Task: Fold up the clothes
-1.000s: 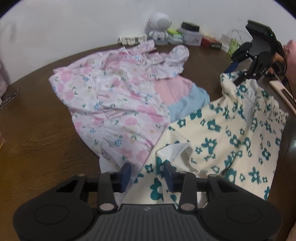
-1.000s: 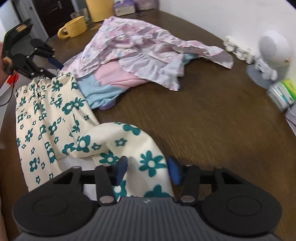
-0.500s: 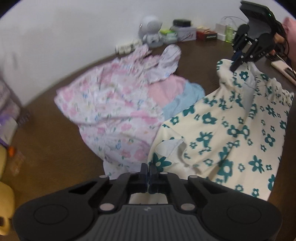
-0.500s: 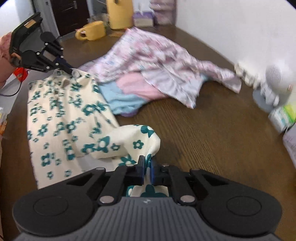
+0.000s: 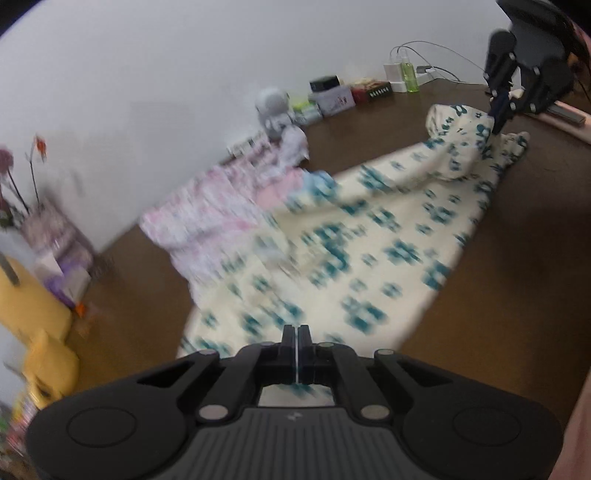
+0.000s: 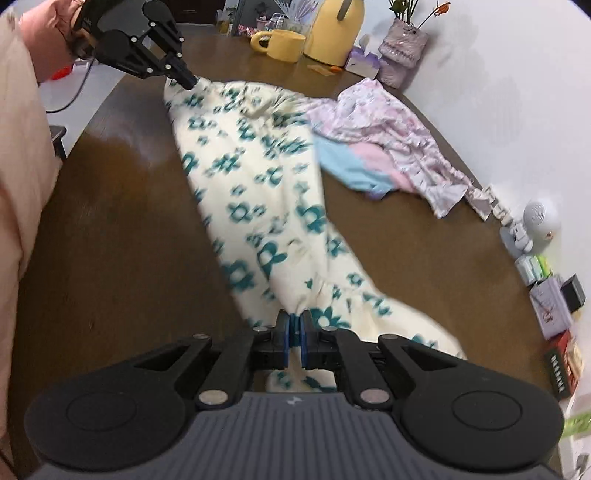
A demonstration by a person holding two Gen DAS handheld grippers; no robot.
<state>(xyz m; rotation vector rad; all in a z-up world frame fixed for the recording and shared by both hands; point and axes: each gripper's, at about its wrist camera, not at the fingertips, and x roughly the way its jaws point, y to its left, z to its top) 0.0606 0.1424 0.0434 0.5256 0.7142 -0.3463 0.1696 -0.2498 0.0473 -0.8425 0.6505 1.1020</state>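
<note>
A cream garment with teal flowers (image 5: 369,251) (image 6: 258,177) lies stretched long across the brown table (image 6: 118,229), blurred by motion. My left gripper (image 5: 297,332) is shut on one end of it, and the right wrist view shows it pinching that corner (image 6: 189,80). My right gripper (image 6: 295,326) is shut on the gathered opposite end, and the left wrist view shows it at the far end of the cloth (image 5: 496,120). A pink floral garment (image 5: 214,218) (image 6: 388,118) lies beside it, on top of a blue and pink piece (image 6: 354,166).
A white round gadget (image 6: 535,221), small boxes (image 6: 554,306) and a charger with a bottle (image 5: 406,72) line the wall. A yellow mug (image 6: 282,44), a yellow kettle (image 6: 338,29) and a vase (image 6: 402,48) stand at the far end. A person's sleeve (image 6: 18,166) borders the table.
Both grippers went from open to shut on the ends of the flowered garment. They then drew apart, pulling it out long and away from the pink pile.
</note>
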